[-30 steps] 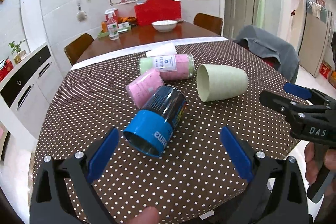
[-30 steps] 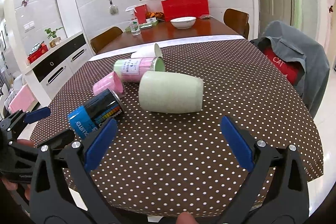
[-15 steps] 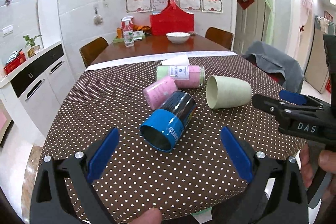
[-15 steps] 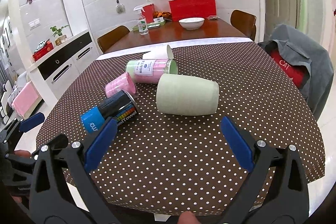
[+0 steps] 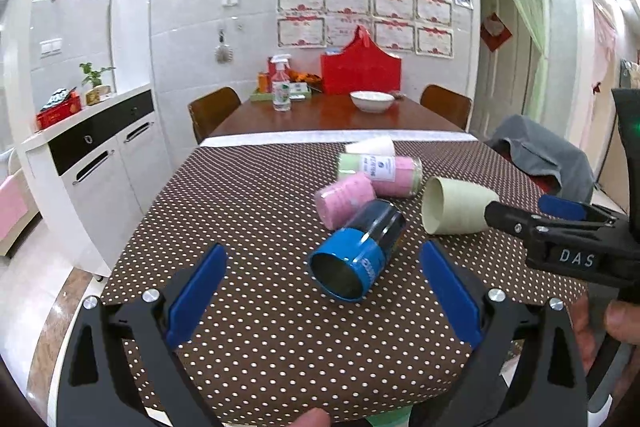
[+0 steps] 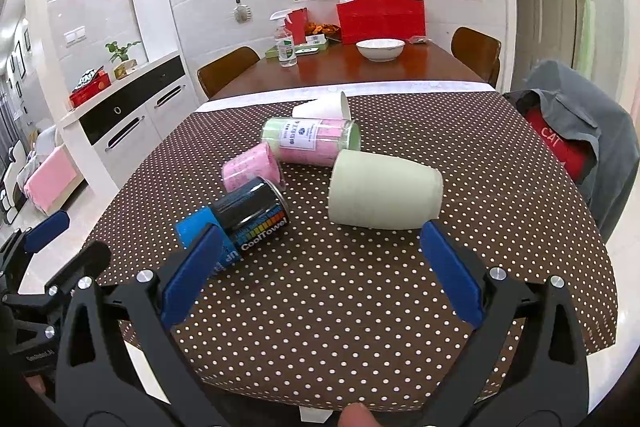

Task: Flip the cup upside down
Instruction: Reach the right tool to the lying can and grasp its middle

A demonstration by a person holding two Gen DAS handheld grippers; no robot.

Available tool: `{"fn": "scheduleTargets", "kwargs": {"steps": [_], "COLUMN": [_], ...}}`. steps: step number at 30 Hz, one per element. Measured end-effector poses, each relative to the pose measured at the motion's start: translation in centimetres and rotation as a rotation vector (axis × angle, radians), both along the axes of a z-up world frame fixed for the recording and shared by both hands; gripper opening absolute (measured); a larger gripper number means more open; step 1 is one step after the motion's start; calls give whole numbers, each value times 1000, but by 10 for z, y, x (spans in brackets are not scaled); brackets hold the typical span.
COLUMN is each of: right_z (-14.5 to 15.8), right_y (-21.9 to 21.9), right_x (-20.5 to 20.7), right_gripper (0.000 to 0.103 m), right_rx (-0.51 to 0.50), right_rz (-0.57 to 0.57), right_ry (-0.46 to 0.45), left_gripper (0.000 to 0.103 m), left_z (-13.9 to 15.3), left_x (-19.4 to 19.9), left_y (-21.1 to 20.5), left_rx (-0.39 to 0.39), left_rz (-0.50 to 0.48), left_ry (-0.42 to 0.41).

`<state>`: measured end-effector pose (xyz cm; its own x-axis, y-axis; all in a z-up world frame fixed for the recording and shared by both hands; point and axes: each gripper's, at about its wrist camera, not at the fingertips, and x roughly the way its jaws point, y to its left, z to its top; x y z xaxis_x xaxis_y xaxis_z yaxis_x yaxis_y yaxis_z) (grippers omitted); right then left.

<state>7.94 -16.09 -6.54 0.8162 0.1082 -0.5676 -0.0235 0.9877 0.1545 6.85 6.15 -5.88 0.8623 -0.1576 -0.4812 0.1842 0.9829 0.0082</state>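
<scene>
A pale green cup lies on its side on the dotted brown tablecloth, mouth toward the left; it also shows in the left wrist view. My right gripper is open and empty, held back from the cup near the table's front edge. My left gripper is open and empty, in front of a blue and black can lying on its side. The right gripper also shows at the right of the left wrist view.
A pink cup, a green and pink tube and a white paper cup lie behind the can. A chair with a grey jacket stands at the right. A wooden table with a bowl is behind.
Both grippers have drawn back and risen from the table, so the objects look smaller and farther. Both stay open. The cups have not moved.
</scene>
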Motion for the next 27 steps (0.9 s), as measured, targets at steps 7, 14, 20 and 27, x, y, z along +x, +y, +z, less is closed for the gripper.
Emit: {"fn": "scheduleTargets", "kwargs": {"steps": [7,14,20,27], "right_z": [4,4,-5,-23], "right_y": [16,22,23,39], "right_x": [5,20,44,74], "right_gripper": [97,97,97,97], "right_rx": [-10,62,133,201], "right_rz": [14,31,26,45], "right_ry": [0,49,137,262], "left_gripper": [96,96,96,96], "left_z": [3,2,2,1], "left_x": [-7,-7,-3,0], "left_y": [15,30,45,55], "left_rx": [-11,-4,-24,-23], "left_rz": [30,71,107,121], "left_ry": [-33,-55,-62,-75]}}
